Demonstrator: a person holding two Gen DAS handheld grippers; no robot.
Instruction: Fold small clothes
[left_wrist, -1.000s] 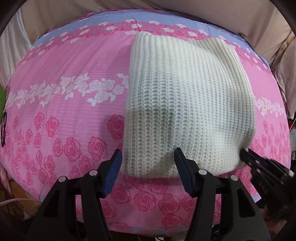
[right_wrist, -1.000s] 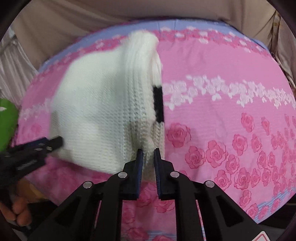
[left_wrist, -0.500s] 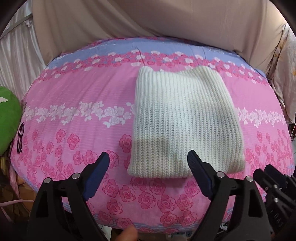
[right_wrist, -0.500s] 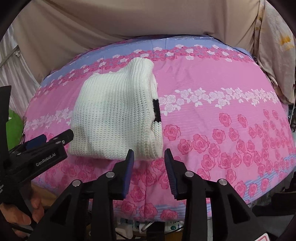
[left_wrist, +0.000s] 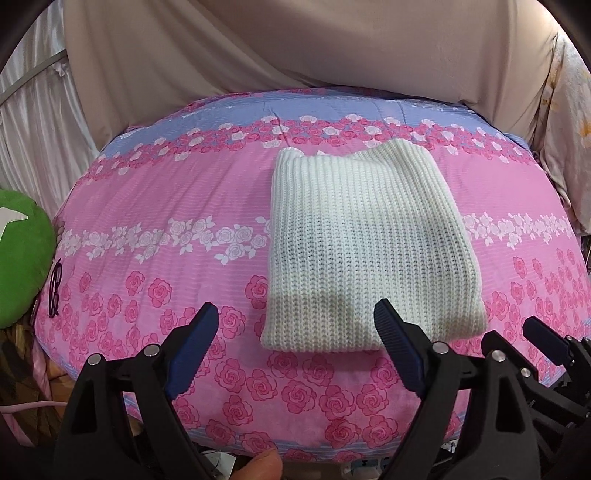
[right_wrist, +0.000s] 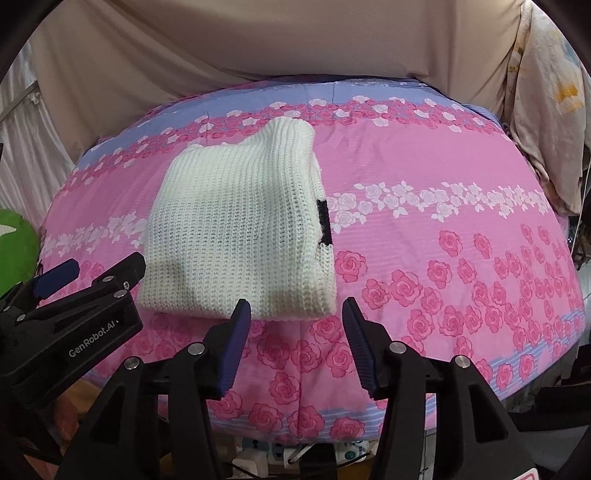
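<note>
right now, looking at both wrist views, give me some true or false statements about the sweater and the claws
1. The white knit sweater lies folded flat on the pink rose bedspread. True.
2. The right claw is shut on the sweater's hem. False: its jaws stand apart, short of the near edge, holding nothing.
3. The left claw is open and empty. True.
4. A black patch shows on the sweater's right edge in the right wrist view. True.
5. A green cushion sits on top of the sweater. False: it sits off at the bed's left edge, well apart.
</note>
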